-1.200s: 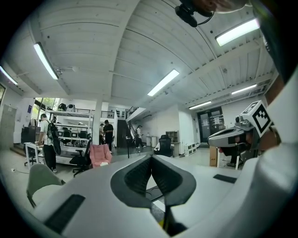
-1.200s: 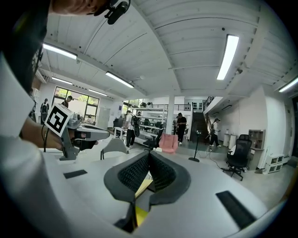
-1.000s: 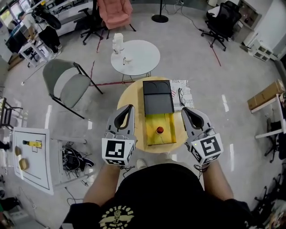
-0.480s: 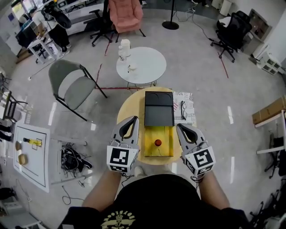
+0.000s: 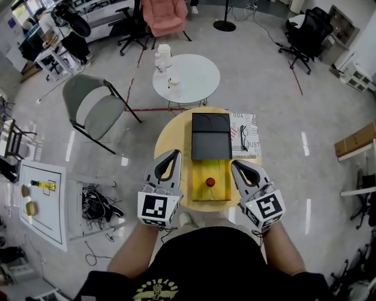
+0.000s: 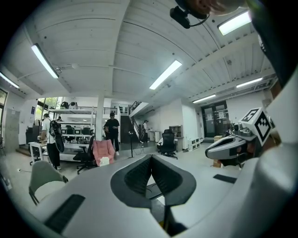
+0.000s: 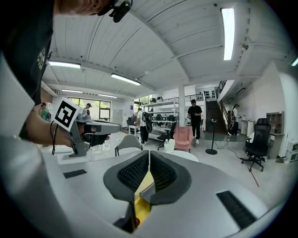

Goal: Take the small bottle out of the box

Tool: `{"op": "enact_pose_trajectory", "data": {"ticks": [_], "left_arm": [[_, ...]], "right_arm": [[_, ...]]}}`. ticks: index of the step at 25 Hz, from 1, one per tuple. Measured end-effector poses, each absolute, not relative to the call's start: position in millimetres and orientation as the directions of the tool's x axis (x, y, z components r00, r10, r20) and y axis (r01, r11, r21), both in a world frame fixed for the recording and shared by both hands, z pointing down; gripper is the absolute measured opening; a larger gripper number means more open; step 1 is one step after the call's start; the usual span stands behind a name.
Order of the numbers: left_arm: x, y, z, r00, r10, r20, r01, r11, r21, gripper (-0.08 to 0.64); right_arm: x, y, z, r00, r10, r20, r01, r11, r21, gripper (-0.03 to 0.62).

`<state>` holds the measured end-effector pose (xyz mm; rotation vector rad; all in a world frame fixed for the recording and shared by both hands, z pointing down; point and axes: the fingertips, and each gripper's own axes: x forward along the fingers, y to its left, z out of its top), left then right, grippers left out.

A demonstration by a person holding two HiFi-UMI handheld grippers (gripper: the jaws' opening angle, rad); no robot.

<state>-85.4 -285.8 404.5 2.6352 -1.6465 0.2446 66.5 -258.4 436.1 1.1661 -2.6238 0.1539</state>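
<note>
On the round wooden table (image 5: 170, 132) lies an open box: a black lid (image 5: 210, 136) folded back and a yellow tray (image 5: 210, 189) nearer me. A small bottle with a red cap (image 5: 210, 181) lies in the yellow tray. My left gripper (image 5: 173, 154) hovers just left of the tray, shut and holding nothing (image 6: 151, 158). My right gripper (image 5: 235, 166) hovers just right of the tray. Its jaws (image 7: 149, 153) have just eased apart by a hair but stand practically shut, with nothing between them. The yellow tray (image 7: 143, 183) shows below them.
A printed paper with a pair of glasses (image 5: 245, 136) lies on the table right of the lid. Beyond stand a white round table (image 5: 187, 78) with cups, a grey folding chair (image 5: 94, 109) and a pink armchair (image 5: 165, 14). People stand far off.
Both grippers have drawn in closer to the sides of the yellow tray, the right one sinking a little. Box and bottle lie as before.
</note>
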Motion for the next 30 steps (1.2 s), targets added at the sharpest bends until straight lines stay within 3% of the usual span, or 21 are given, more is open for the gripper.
{"op": "enact_pose_trajectory", "data": {"ticks": [16, 30], "left_arm": [[-93, -275, 432, 0.491, -0.861, 0.137, -0.864, -0.501, -0.055, 0.014], [-93, -258, 457, 0.513, -0.84, 0.177, -0.849, -0.527, -0.04, 0.014]], "right_arm": [[38, -232, 496, -0.662, -0.675, 0.327, -0.719, 0.694, -0.023, 0.133], [28, -219, 550, -0.651, -0.646, 0.399, -0.724, 0.686, -0.07, 0.167]]}}
